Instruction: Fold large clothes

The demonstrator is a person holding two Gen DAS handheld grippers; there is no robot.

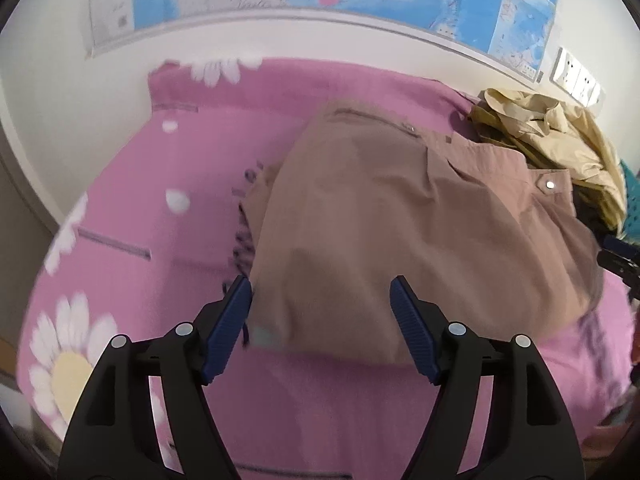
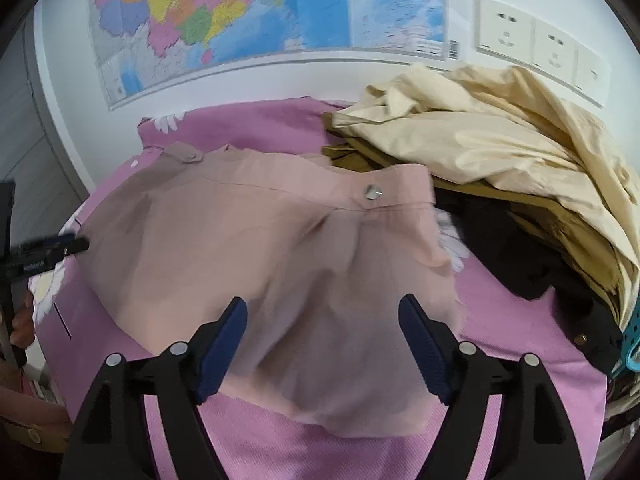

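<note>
No writing is legible on the wall map (image 2: 256, 12); both grippers' fingers (image 1: 408, 320) (image 2: 224, 344) stand wide, empty, over the pink garment (image 2: 260, 240).

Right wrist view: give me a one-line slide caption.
Open right gripper above folded pink jacket on pink floral sheet, beside cream coat pile.

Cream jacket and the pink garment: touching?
Apart. The right wrist view shows olive and black clothes lying between the cream jacket and the pink garment.
</note>
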